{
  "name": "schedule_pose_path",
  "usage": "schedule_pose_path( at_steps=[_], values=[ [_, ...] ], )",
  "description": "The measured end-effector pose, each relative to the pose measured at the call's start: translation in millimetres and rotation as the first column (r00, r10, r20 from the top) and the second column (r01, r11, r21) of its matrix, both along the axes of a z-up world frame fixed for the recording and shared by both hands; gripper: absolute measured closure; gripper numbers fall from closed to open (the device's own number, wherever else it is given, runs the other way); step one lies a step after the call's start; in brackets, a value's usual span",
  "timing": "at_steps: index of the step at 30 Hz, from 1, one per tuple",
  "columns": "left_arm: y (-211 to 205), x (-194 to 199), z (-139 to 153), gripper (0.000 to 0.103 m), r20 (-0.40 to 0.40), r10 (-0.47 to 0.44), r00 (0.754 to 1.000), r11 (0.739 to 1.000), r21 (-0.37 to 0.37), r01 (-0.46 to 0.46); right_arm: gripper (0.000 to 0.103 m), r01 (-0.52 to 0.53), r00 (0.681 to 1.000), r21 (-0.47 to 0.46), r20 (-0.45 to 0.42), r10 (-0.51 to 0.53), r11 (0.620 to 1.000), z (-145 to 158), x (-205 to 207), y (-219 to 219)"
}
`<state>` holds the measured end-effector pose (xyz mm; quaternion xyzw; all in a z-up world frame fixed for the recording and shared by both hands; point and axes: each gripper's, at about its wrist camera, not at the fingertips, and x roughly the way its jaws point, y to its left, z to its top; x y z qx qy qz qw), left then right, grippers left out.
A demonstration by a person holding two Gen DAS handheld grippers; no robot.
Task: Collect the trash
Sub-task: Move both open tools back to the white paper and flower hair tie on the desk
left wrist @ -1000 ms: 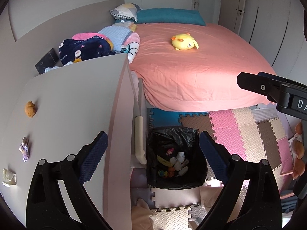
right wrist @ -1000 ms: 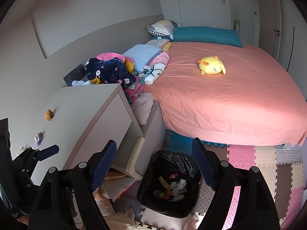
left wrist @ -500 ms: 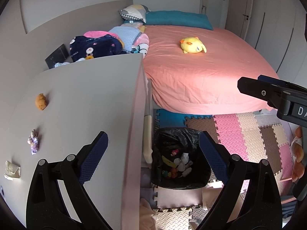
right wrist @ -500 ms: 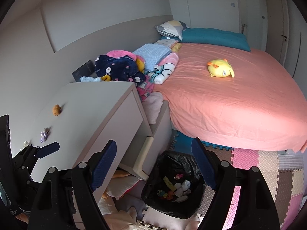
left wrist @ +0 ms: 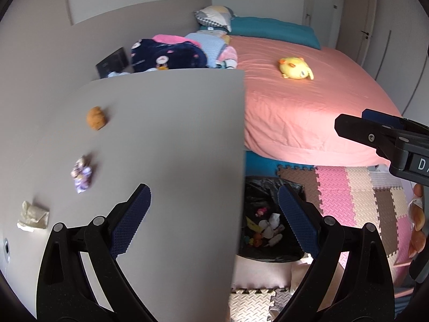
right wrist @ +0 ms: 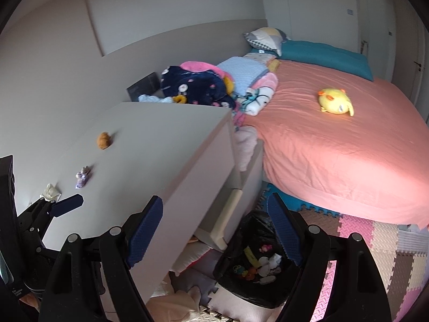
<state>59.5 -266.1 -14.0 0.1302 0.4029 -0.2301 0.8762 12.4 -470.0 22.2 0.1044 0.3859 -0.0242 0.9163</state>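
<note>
Three bits of trash lie on the grey dresser top (left wrist: pixel 166 134): an orange crumpled lump (left wrist: pixel 96 117), a purple wrapper (left wrist: pixel 81 174) and a cream crumpled paper (left wrist: pixel 33 216). They also show in the right wrist view: the lump (right wrist: pixel 103 140), the wrapper (right wrist: pixel 82 177), the paper (right wrist: pixel 51 191). A black-lined bin (left wrist: pixel 270 225) holding several scraps stands on the floor beside the dresser, also in the right wrist view (right wrist: pixel 257 263). My left gripper (left wrist: pixel 214 220) is open and empty over the dresser's right edge. My right gripper (right wrist: pixel 214 228) is open and empty above the bin.
A bed with a pink sheet (right wrist: pixel 335 145) and a yellow plush (right wrist: pixel 335 104) fills the right. Piled clothes (right wrist: pixel 198 83) lie behind the dresser. An open drawer (right wrist: pixel 228 214) juts beside the bin. Foam puzzle mats (left wrist: pixel 356 193) cover the floor.
Both grippers have swung left towards the dresser top; the three bits of trash now sit nearer the centre of view. The jaws stay open.
</note>
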Motion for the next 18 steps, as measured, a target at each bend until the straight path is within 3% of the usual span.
schedule_pose_path(
  at_steps=[7,18],
  values=[
    [42,7,0,0.010,0.003,0.096,0.995,0.995,-0.002,-0.096,0.022,-0.076,0.997,0.003,-0.002,0.076,0.997,-4,17,36],
    [115,23,-4,0.010,-0.004,0.259,0.966,0.966,0.000,-0.259,0.022,-0.207,0.978,0.013,-0.029,0.207,0.978,-16,51,101]
  ],
)
